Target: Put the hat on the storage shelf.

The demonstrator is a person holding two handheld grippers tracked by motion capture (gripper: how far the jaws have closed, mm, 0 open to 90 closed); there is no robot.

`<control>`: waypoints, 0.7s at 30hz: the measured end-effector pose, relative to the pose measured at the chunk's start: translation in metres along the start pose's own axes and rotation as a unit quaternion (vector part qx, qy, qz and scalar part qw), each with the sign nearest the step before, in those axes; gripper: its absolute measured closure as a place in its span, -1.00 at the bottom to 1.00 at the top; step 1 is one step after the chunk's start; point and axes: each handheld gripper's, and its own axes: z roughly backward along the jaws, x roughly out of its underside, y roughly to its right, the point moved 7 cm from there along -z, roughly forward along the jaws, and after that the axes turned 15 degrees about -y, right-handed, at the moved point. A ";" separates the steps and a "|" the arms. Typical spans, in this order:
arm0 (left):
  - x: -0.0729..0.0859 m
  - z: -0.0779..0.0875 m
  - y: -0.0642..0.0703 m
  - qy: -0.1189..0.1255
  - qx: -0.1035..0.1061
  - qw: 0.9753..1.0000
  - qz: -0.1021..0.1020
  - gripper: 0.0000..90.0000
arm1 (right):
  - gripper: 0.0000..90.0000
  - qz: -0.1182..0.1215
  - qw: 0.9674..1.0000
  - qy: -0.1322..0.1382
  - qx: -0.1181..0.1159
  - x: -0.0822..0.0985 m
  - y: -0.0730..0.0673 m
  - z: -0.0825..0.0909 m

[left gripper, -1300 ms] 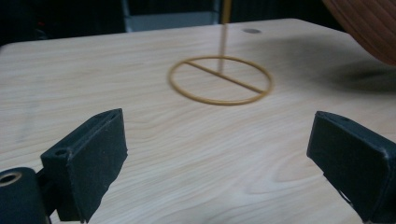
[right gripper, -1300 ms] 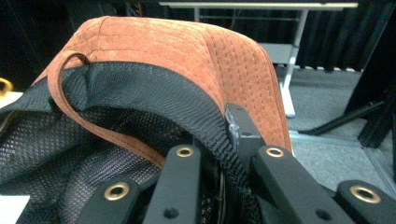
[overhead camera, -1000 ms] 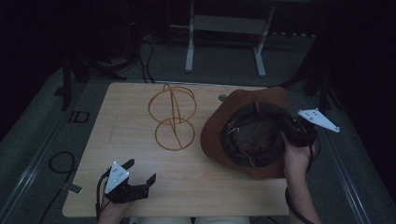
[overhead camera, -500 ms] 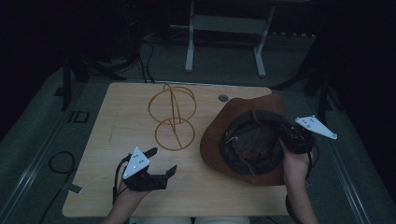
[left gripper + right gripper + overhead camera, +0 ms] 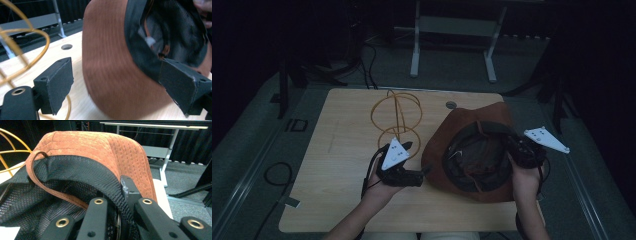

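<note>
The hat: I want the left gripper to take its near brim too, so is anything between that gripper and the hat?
Nothing visible. The left gripper is open, its jaws already straddling the brown hat's brim. The yellow wire stand sits off to that gripper's side. The right gripper is shut on the hat's far rim.

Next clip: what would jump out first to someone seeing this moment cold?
The big brown hat, lying crown-down at the table's right, its dark mesh lining facing up. The right gripper is clamped on its right rim, while the left gripper, jaws open, reaches toward its left brim. Behind the left gripper stands a yellow wire stand.
</note>
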 end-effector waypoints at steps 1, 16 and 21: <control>-0.005 -0.003 0.001 0.001 0.000 1.000 -0.002 -0.71 | 0.86 -0.001 1.000 0.000 -0.002 0.000 -0.001 0.000; -0.053 -0.060 0.012 -0.036 -0.041 0.998 -0.032 -0.67 | 0.86 0.006 1.000 0.007 -0.012 -0.001 -0.013 0.002; -0.055 -0.074 0.010 -0.045 -0.075 0.996 -0.033 -0.64 | 0.86 0.008 1.000 0.013 -0.024 -0.003 -0.020 0.006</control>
